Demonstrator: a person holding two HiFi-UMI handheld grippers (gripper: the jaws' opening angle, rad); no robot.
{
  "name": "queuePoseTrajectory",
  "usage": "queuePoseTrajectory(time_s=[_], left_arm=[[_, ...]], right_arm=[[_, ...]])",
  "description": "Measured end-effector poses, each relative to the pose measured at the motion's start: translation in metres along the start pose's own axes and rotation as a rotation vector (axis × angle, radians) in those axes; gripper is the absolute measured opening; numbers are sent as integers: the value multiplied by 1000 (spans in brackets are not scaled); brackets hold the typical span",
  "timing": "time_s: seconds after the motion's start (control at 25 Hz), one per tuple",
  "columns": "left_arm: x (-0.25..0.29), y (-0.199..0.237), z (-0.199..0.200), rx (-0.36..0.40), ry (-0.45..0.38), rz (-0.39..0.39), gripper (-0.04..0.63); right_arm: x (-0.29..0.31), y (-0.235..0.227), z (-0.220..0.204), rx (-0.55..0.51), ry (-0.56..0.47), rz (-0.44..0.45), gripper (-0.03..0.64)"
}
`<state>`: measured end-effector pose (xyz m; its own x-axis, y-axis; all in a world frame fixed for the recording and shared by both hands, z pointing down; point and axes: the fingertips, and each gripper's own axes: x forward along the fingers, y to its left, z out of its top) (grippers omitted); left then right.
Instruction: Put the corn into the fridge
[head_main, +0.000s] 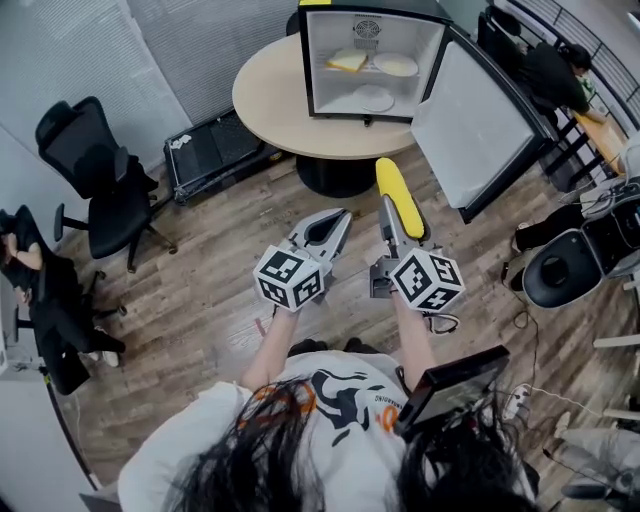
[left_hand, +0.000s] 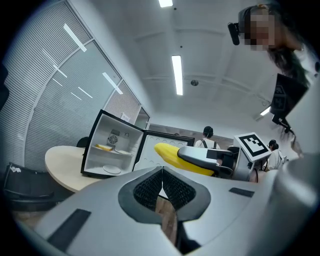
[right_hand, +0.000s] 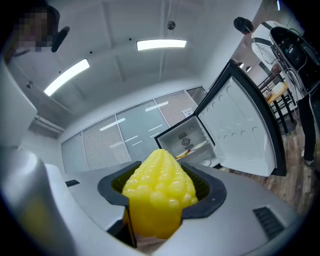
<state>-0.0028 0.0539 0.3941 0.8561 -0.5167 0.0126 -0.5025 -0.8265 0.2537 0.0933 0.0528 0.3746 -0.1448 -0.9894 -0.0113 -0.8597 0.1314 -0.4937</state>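
Note:
The yellow corn (head_main: 398, 197) lies lengthwise between the jaws of my right gripper (head_main: 401, 216), which is shut on it and held level over the wooden floor. In the right gripper view the corn (right_hand: 159, 186) fills the jaws of that gripper (right_hand: 160, 196) and points at the open fridge (right_hand: 182, 137). The small fridge (head_main: 330, 35) stands on a round table (head_main: 270, 100), its door (head_main: 480, 125) swung out to the right. My left gripper (head_main: 344, 214) hovers beside the right one, shut and empty. From the left gripper (left_hand: 161, 172) I see the corn (left_hand: 172, 156) at the right and the fridge (left_hand: 107, 132) beyond.
Inside the fridge sit two plates (head_main: 376, 97) (head_main: 396, 65) and a yellow item (head_main: 347, 60). A black office chair (head_main: 105, 170) and a black case (head_main: 215, 145) stand at the left. A person (head_main: 555, 70) sits at the upper right, with dark equipment (head_main: 560, 268) below.

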Motion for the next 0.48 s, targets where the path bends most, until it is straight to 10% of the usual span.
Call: queuePoseTrajectory(time_s=[0.48], left_arm=[[26, -17, -15, 19, 39, 17, 11]], right_arm=[[-11, -32, -2, 1, 39, 5, 256]])
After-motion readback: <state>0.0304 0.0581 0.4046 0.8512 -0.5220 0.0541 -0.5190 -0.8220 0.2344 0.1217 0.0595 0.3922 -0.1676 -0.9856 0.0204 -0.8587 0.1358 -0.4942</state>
